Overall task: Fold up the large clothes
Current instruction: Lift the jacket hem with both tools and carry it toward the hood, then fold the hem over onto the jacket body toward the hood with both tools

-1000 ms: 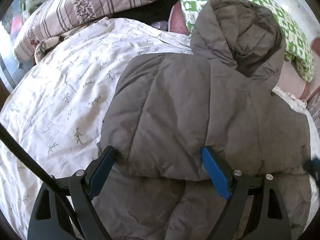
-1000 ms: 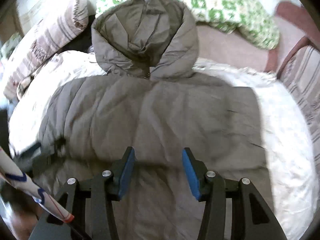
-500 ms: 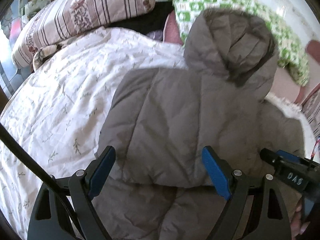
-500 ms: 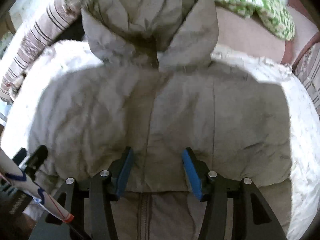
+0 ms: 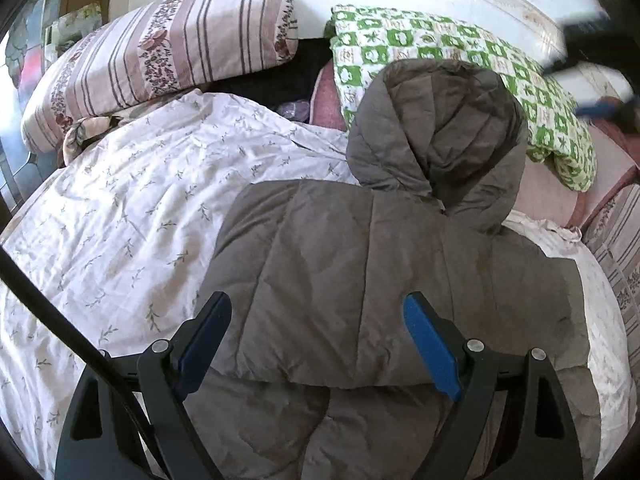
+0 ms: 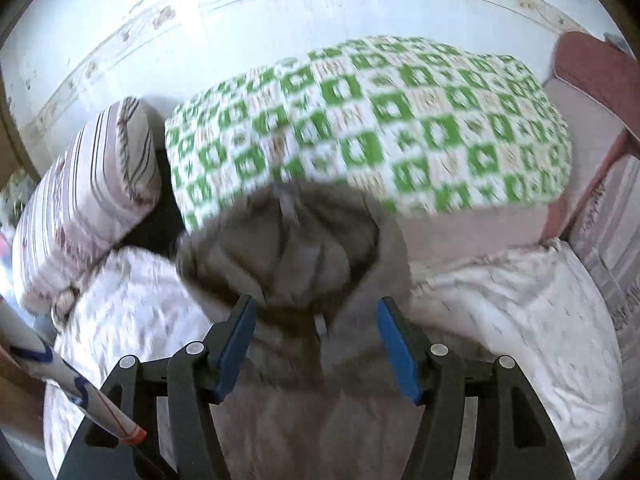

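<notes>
Grey padded jacket (image 5: 360, 272) lies folded on the flowered quilt (image 5: 132, 216).
Left gripper (image 5: 316, 344) hovers wide, empty; right gripper (image 6: 316, 344), jaws just widening, holds nothing over the hood (image 6: 296, 240).

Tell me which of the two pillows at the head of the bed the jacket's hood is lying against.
The green-and-white checked pillow: the hood overlaps its lower edge, while the striped floral pillow sits apart.

The left wrist view looks steeply down over the folded jacket (image 5: 360, 280) toward the bed's head. The right wrist view (blurred) sits nearer the hood (image 6: 304, 248), facing the wall. Both share the hood, green checked quilt (image 5: 460, 72) and striped pillow (image 5: 160, 56).
</notes>
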Tool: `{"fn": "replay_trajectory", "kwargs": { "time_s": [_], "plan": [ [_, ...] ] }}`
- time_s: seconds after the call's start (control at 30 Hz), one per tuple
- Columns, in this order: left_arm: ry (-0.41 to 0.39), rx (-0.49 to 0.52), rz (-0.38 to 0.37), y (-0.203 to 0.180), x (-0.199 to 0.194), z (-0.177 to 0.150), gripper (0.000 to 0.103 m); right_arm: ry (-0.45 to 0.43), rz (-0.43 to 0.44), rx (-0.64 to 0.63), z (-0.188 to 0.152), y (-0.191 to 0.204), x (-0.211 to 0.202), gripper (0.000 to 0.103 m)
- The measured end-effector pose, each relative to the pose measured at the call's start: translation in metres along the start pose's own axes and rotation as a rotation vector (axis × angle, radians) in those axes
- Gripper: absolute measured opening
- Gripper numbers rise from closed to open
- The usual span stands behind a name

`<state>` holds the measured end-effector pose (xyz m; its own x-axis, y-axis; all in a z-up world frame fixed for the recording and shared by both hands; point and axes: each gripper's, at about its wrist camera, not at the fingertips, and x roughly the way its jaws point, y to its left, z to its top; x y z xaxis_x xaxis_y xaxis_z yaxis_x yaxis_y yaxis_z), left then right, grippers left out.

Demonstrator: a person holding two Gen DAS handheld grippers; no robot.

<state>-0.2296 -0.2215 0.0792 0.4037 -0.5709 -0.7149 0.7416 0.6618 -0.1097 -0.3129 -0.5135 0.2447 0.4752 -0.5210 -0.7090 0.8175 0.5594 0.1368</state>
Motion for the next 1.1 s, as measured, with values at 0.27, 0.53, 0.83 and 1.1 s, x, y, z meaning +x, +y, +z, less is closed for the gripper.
{"fn": "replay_trajectory", "kwargs": {
  "time_s": [0.27,0.53,0.83,1.1],
  "plan": [
    [0.036,0.014,-0.031,-0.003,0.009,0.000,0.087,-0.014,-0.107,-0.067,0.040,0.028,0.075,0.067],
    [0.043,0.026,-0.027,-0.005,0.014,0.001,0.087,-0.049,-0.127,-0.058,0.034,0.013,0.086,0.001],
    [0.023,-0.003,-0.027,0.005,0.005,0.004,0.087,-0.138,0.021,-0.056,-0.018,0.002,-0.018,0.001],
    [-0.038,-0.067,-0.021,0.026,-0.013,0.014,0.087,-0.182,0.091,-0.130,-0.116,0.020,-0.096,0.001]
  ]
}}
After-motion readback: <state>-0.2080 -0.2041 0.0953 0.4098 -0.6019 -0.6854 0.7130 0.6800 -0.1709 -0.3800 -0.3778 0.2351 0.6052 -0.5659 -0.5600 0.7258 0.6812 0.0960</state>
